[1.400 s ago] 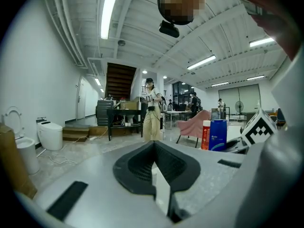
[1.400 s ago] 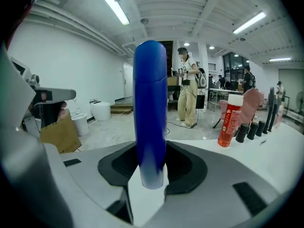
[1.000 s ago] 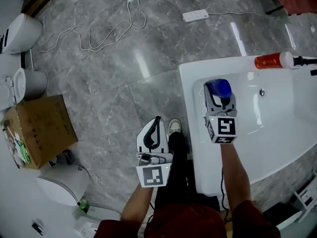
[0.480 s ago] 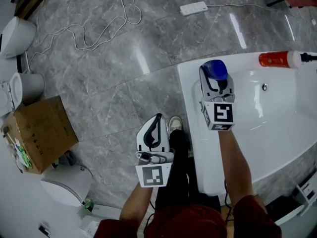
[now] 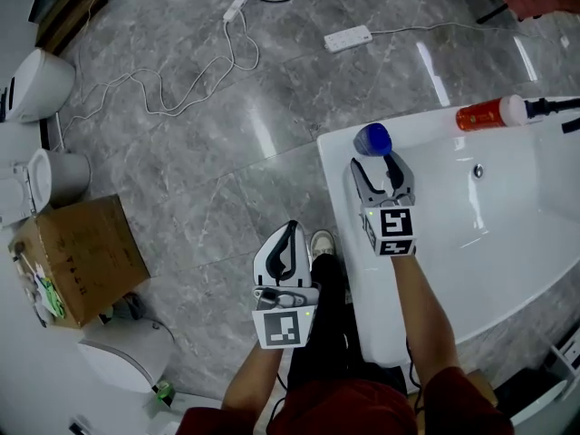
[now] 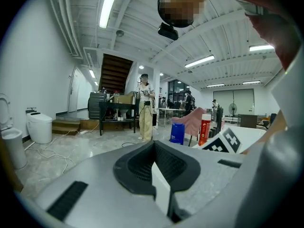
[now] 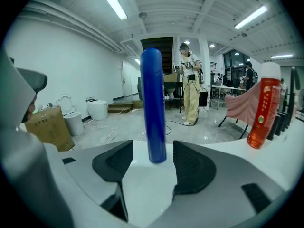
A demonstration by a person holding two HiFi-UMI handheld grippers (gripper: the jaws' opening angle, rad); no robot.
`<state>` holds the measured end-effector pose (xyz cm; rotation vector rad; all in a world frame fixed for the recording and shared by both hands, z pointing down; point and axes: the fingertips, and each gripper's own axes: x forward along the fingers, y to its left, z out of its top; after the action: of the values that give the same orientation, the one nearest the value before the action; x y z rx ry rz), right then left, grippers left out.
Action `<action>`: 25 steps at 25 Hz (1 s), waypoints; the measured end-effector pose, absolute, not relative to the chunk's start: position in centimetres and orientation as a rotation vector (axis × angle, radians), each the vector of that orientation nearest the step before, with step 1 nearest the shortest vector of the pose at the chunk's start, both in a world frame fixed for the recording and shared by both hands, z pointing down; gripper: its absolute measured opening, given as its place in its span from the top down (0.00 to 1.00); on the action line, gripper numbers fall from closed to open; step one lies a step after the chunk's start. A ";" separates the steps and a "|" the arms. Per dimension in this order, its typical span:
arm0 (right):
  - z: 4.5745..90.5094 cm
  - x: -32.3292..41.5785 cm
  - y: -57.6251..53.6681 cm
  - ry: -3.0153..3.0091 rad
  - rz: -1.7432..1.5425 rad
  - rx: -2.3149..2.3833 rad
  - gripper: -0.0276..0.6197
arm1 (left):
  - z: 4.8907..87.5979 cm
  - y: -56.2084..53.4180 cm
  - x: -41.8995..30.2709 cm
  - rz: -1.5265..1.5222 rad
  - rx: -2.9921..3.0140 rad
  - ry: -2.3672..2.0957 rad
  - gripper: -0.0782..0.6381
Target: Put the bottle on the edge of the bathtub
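The blue bottle (image 5: pixel 372 140) stands upright on the corner of the white bathtub's rim (image 5: pixel 337 207). My right gripper (image 5: pixel 377 166) is just behind it, jaws opening. In the right gripper view the bottle (image 7: pixel 153 106) rises between the two dark pads (image 7: pixel 114 161) with a gap on each side, so nothing presses on it. My left gripper (image 5: pixel 286 234) hangs over the grey floor left of the tub, and its jaws are shut on nothing (image 6: pixel 159 175). The left gripper view shows the blue bottle (image 6: pixel 177 133) far off.
An orange bottle (image 5: pixel 485 114) lies on the tub's far rim beside a black tap (image 5: pixel 553 107). A power strip (image 5: pixel 349 37) and cables lie on the floor. A cardboard box (image 5: pixel 82 256) and toilets (image 5: pixel 36 84) stand at the left. The person's shoe (image 5: pixel 320 240) touches the tub's side.
My right gripper carried the blue bottle away from the basin to the rim's corner, then spread its jaws and drew back slightly, leaving the bottle standing. The left gripper stayed put.
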<state>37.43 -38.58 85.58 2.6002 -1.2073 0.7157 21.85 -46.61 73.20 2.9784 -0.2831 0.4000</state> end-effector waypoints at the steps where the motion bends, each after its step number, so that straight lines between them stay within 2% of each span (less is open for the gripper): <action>1: 85.4 36.3 -37.6 -1.206 0.739 2.591 0.55 | 72.5 -46.3 21.6 0.390 2.980 -0.287 0.89; 6: 81.8 31.0 -32.3 -1.212 0.786 2.592 0.55 | 67.6 -44.7 20.6 0.307 2.993 -0.310 0.89; 12: 69.7 26.6 -26.9 -1.239 0.676 2.677 0.55 | 59.9 -42.5 17.7 0.295 3.002 -0.370 0.89; 19: 53.9 23.9 -21.1 -1.242 0.331 2.779 0.55 | 50.8 -38.9 13.9 0.224 3.036 -0.341 0.88; 25: 45.9 21.3 -15.6 -1.219 0.146 2.802 0.55 | 44.9 -34.3 10.3 0.125 3.074 -0.317 0.88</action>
<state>21.25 -15.56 45.87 2.8022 -1.2190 0.1456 10.32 -34.26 44.87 3.0740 -0.3168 0.1247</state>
